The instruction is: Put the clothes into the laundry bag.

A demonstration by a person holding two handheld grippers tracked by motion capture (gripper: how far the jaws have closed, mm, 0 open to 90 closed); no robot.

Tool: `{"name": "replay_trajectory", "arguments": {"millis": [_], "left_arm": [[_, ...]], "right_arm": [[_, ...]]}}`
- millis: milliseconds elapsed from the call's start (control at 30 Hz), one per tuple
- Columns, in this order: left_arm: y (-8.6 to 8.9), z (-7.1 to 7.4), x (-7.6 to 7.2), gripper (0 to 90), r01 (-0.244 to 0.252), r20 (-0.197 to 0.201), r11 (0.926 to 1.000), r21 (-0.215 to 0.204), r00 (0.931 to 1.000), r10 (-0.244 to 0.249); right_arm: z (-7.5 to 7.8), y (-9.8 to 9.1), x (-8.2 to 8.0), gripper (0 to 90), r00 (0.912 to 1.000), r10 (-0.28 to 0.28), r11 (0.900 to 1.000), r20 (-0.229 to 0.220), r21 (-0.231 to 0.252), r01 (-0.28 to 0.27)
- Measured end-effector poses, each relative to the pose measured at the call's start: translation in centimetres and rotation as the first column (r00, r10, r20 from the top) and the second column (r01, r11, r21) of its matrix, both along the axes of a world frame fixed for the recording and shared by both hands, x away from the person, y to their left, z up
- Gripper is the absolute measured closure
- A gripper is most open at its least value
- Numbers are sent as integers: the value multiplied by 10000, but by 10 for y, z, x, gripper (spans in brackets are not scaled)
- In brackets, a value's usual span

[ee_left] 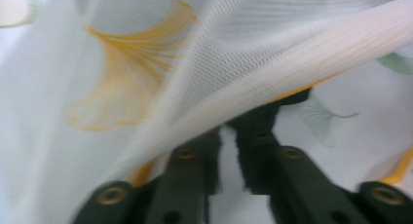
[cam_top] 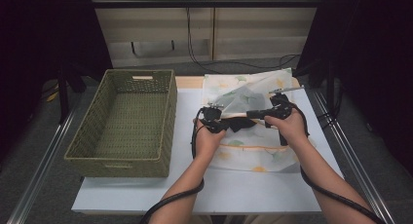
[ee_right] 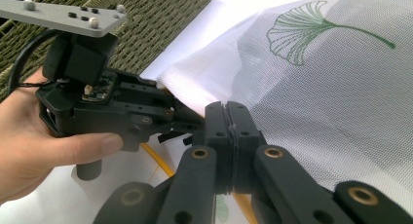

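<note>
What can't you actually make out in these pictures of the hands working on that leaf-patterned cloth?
- High view: the jaw tips of the left gripper and right gripper are dark and too small to tell apart.
- Left gripper view: the cloth is blurred and drapes over the jaw tips, so whether they press it is unclear.
- Right gripper view: the basket is cut off by the top edge.
- High view: the table under the cloth is covered.

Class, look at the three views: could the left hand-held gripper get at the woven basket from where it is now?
Probably yes: the woven basket sits beside the left hand-held gripper with bare table between, though the cloth lies across its jaws.
</note>
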State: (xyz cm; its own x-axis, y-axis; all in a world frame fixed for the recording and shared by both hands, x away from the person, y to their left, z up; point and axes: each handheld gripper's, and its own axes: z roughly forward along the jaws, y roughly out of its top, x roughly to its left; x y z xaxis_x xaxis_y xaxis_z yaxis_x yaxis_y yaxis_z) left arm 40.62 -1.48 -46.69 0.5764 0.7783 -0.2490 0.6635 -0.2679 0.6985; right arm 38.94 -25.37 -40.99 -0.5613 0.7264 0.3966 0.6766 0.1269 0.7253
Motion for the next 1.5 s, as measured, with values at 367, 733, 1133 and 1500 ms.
{"name": "replay_trajectory", "arguments": {"millis": [367, 733, 1133, 1500], "left_arm": [[6, -8, -2, 635, 33, -169, 9978, 664, 9999, -21], [2, -14, -1, 880, -53, -700, 9999, 120, 9975, 62], [-18, -18, 3, 887, -44, -625, 9996, -265, 9980, 27], [-19, -23, 7, 888, -1, -322, 9978, -658, 9995, -21]], "right_arm": [[2, 9, 2, 897, 9997, 252, 9997, 7, -61, -252], [4, 4, 0, 896, 9999, 143, 9999, 38, 20, -143], [3, 1, 0, 897, 9999, 140, 9999, 20, 42, -140], [2, 1, 0, 897, 9998, 185, 9998, -9, 41, -185]]}}
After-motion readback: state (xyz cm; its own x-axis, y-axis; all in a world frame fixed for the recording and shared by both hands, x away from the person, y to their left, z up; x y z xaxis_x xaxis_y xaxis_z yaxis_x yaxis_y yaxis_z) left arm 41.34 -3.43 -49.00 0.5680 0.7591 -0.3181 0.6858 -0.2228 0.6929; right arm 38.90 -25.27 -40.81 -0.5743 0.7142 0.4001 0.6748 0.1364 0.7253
